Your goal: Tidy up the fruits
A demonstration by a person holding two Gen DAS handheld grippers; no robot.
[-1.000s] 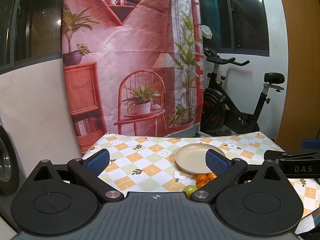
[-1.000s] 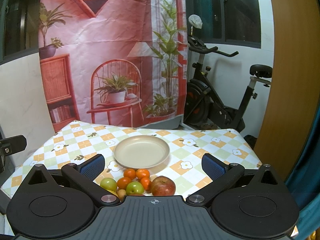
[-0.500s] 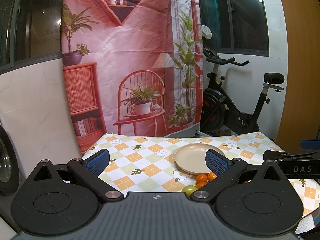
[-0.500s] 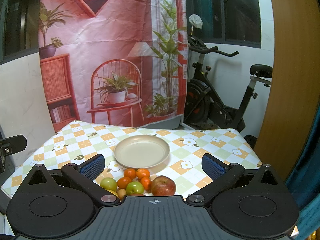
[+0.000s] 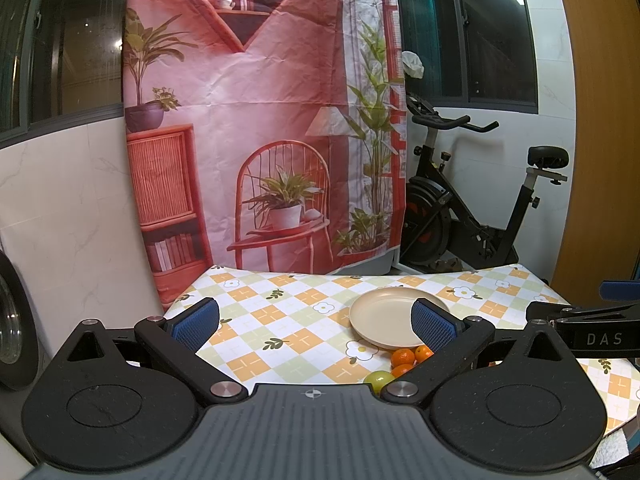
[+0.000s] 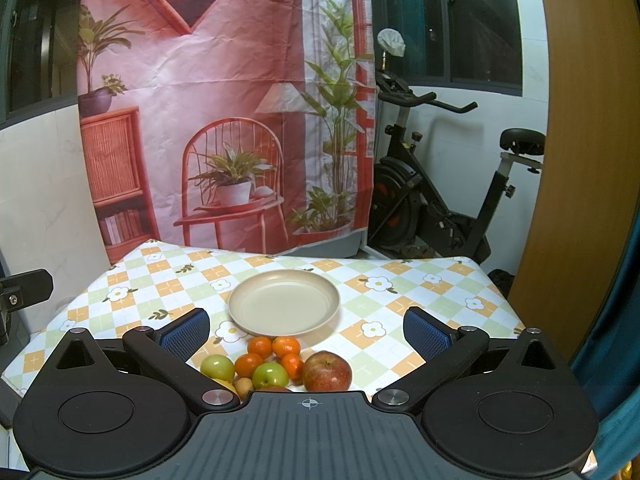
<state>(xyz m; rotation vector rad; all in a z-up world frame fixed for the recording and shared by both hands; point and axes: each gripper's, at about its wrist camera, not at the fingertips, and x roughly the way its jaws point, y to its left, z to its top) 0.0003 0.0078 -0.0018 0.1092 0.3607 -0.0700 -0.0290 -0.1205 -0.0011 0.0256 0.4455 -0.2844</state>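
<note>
An empty beige plate sits mid-table on the checked cloth. Just in front of it lies a cluster of fruit: a red apple, two green apples, several small oranges and a brown kiwi. My right gripper hovers open above and in front of the fruit, holding nothing. My left gripper is open and empty, off to the left of the plate. In the left wrist view only some oranges and one green apple show past its right finger.
The table wears a flower-and-check cloth and ends at a printed red backdrop. An exercise bike stands behind on the right, beside a wooden panel. The right gripper's body juts into the left wrist view.
</note>
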